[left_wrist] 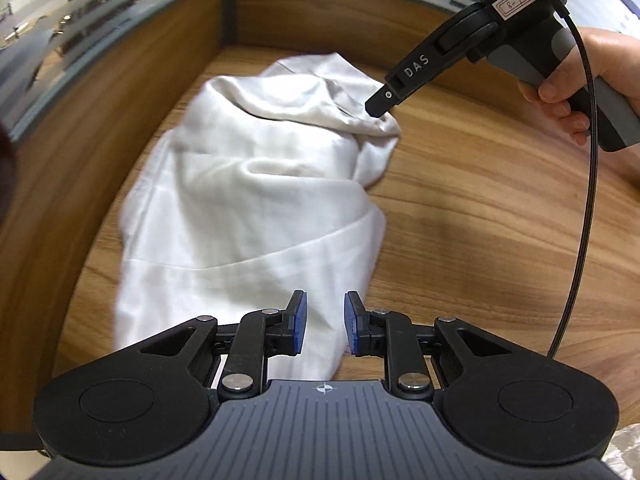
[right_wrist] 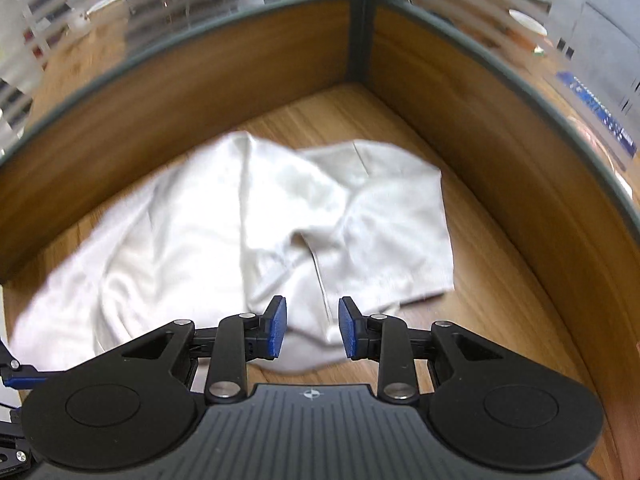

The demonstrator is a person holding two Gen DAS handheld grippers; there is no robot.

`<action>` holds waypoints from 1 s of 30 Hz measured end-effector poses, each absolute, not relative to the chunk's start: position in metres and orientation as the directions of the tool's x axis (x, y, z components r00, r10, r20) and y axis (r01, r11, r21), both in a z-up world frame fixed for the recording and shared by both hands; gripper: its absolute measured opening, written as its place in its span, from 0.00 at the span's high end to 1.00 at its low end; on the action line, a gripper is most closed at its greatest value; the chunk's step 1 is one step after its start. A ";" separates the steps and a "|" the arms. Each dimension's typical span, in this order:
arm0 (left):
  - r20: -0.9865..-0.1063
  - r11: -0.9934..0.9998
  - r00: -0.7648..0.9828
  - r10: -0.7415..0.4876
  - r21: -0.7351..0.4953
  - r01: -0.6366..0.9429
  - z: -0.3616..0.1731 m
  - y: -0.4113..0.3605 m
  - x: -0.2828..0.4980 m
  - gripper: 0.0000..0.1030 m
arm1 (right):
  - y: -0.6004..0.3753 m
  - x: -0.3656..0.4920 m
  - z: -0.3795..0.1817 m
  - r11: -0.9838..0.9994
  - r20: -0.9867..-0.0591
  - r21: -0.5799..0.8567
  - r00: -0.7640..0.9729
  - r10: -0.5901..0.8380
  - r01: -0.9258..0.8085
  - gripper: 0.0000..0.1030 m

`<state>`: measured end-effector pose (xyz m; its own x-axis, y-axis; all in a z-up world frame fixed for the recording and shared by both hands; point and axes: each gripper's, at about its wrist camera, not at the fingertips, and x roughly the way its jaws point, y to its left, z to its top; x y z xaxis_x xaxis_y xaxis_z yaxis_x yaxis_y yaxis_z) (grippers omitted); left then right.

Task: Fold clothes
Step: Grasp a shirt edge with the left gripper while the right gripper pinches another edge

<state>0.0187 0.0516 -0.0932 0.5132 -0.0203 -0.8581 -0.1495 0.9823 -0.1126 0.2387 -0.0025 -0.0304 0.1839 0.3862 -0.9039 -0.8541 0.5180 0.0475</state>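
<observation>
**Both grippers released above the white garment**

Left gripper (left_wrist: 325,322): jaws parted, blue pads (left_wrist: 300,322) clear of the cloth, nothing between them. It is poised over the near end of the white garment (left_wrist: 248,208).

Right gripper (right_wrist: 312,328): jaws likewise parted and empty, with a garment seam visible through the gap.

The garment lies crumpled on the wooden desk (left_wrist: 480,220), reaching toward the back corner where two wooden partition panels (right_wrist: 240,88) meet at a dark post (right_wrist: 360,20).

Left wrist view only: the right gripper seen from outside, its tip at the garment's far bunched end; contact cannot be determined. A hand (left_wrist: 580,80) grips its handle, and a black cable (left_wrist: 588,200) hangs from it.

Right wrist view only: the garment's flat hemmed section (right_wrist: 400,220) toward the right panel, and frosted glass (right_wrist: 160,8) above both panels.
</observation>
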 end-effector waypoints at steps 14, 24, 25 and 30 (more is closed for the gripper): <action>-0.904 0.987 0.427 0.030 -0.041 -0.155 -0.131 0.032 0.045 0.66 | -0.001 0.239 -0.065 0.392 -0.917 -0.019 0.172 0.359 -0.920 0.60; -0.900 0.991 0.427 0.087 0.037 -0.125 -0.135 0.018 0.047 0.66 | 0.003 0.226 -0.067 0.295 -0.902 -0.041 0.162 0.400 -0.955 0.50; -0.897 0.991 0.431 0.092 0.042 -0.125 -0.135 0.017 0.047 0.71 | 0.003 0.225 -0.067 0.285 -0.900 -0.045 0.163 0.403 -0.957 0.50; -0.883 0.987 0.454 0.120 0.058 -0.148 -0.131 0.020 0.043 0.94 | 0.006 0.224 -0.072 0.260 -0.905 -0.072 0.173 0.388 -0.963 0.85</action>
